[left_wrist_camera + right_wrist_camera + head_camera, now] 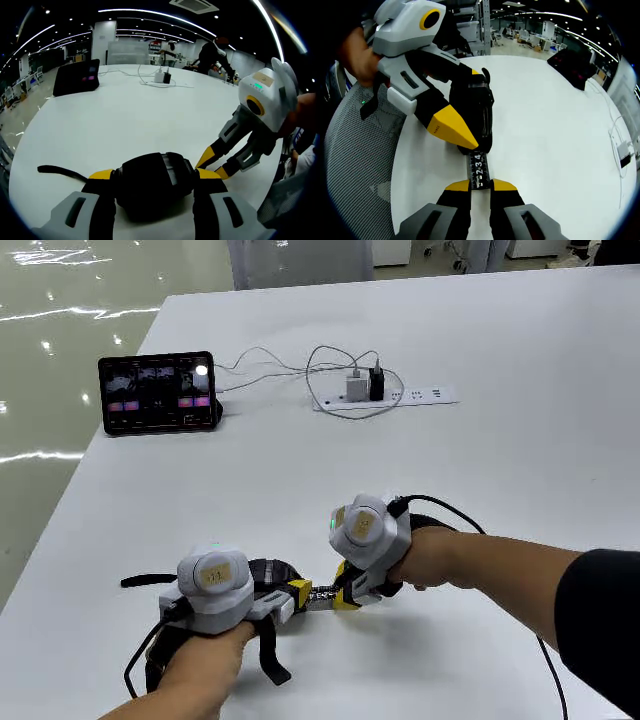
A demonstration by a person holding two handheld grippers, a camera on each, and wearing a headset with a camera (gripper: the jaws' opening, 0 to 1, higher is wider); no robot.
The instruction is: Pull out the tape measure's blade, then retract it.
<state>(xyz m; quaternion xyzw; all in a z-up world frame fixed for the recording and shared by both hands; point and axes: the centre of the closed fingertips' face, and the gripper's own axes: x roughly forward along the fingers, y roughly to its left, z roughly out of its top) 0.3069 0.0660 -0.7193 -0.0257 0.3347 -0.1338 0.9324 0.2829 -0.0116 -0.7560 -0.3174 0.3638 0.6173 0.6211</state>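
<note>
On the white bench [480, 390], near its front edge toward the left corner, our left hand-held gripper [155, 176] was clamped on the black tape measure [152, 192]. Our right hand-held gripper [480, 186] was just beside it, jaws pinched on the blade [479, 169], with a short length drawn out. The blade's long axis ran straight from case to right hand-held gripper, so we judged the pull should follow that line, away from the left.
</note>
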